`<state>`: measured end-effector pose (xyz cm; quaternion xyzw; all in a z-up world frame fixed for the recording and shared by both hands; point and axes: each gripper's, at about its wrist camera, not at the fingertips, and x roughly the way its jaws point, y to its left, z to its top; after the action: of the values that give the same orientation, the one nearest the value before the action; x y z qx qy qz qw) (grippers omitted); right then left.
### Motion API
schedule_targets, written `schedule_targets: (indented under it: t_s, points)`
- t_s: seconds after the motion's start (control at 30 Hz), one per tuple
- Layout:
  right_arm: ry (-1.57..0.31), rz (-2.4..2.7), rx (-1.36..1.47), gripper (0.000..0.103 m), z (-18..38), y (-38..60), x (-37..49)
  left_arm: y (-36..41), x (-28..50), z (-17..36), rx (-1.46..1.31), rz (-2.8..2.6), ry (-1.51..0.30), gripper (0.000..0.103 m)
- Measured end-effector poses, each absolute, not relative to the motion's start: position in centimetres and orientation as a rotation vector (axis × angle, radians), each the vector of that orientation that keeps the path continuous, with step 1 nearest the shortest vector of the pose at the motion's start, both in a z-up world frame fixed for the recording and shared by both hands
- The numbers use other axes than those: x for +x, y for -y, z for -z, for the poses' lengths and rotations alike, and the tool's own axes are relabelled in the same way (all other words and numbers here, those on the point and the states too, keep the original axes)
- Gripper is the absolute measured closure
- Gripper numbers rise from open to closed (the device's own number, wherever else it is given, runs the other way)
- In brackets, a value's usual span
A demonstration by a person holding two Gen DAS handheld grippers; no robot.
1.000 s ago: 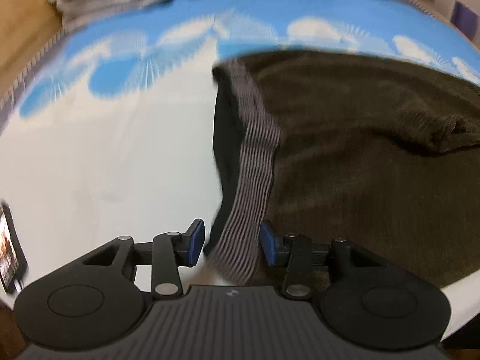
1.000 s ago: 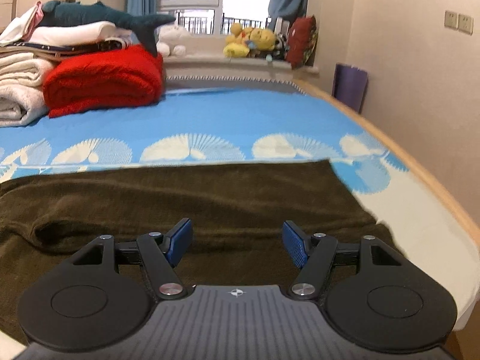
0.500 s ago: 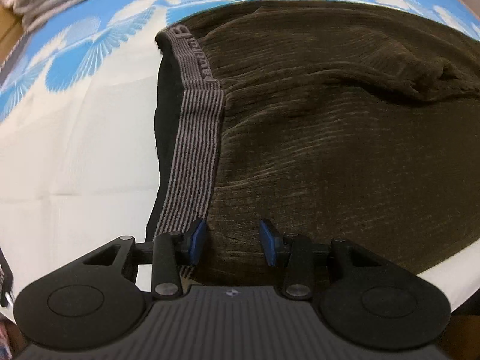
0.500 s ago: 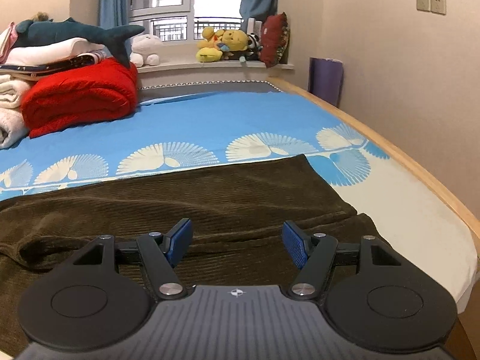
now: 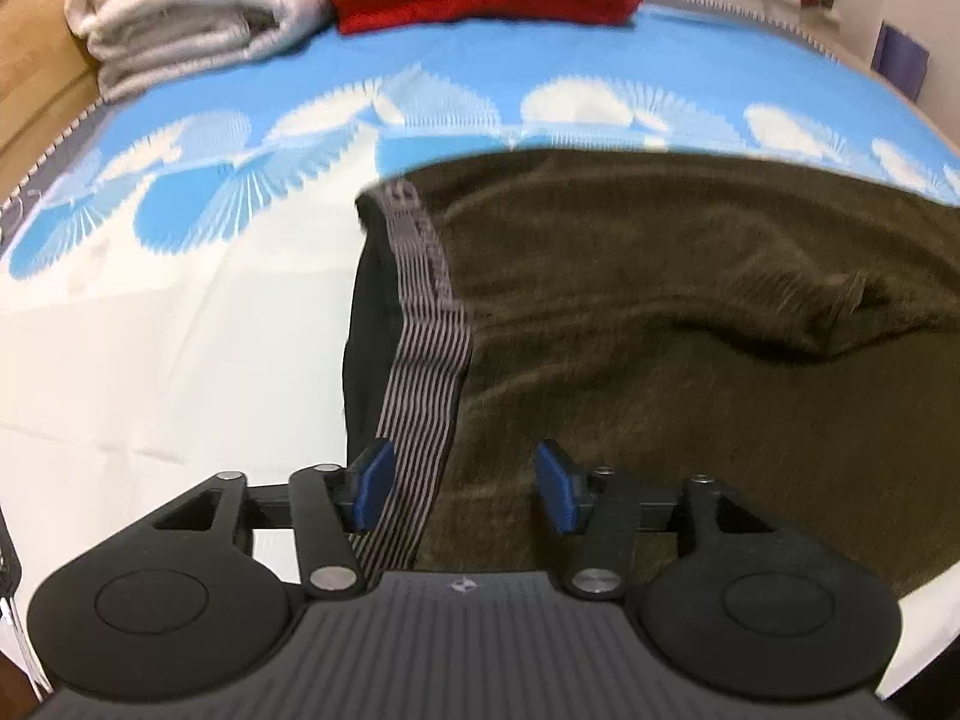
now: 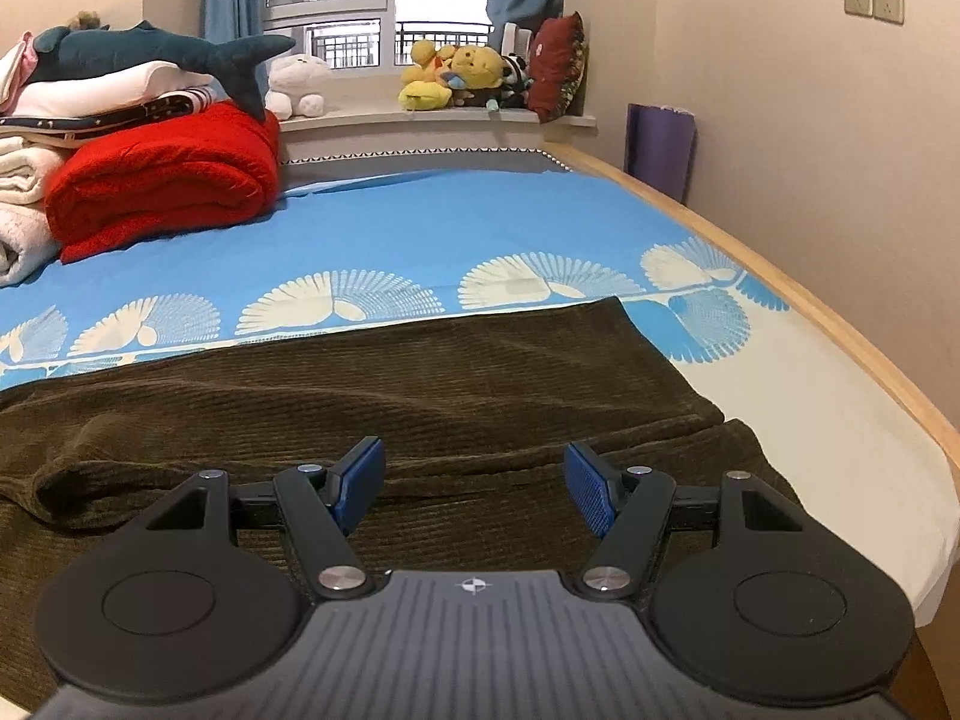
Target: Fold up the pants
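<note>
Blue bedsheet [image 6: 420, 228] under brown pants [image 6: 420, 372]; left hand-held gripper [image 5: 462, 483] and right hand-held gripper [image 6: 474, 483] gape, empty.

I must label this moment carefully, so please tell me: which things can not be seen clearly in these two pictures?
- Lettering on the striped waistband: left wrist view, motion blur makes it unreadable.
- Near edge of the pants: both views, hidden under each claw's black body.
- Whether the open left claw or right claw touches the fabric: cannot tell.
- Object at the left edge: left wrist view, cut off by the frame.

Lettering on waistband [image 5: 420, 246] blurred; no text readable.
</note>
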<state>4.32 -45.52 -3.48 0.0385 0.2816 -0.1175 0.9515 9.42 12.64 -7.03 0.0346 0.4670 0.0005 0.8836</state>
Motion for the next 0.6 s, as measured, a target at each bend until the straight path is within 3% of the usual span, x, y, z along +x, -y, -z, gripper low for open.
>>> schedule_targets:
  t_s: [0.13, 0.6]
  points:
    - [-0.576, 0.223, 0.09, 0.035, 3.6, 45.3, 5.0, -11.6, 9.3, 5.7, 0.054, 0.021, -0.886, 0.028]
    - [-0.575, 0.087, 0.027, 0.035, 3.6, 42.8, 7.2, -6.0, 11.2, 5.4, 0.134, 0.086, -0.784, 0.026]
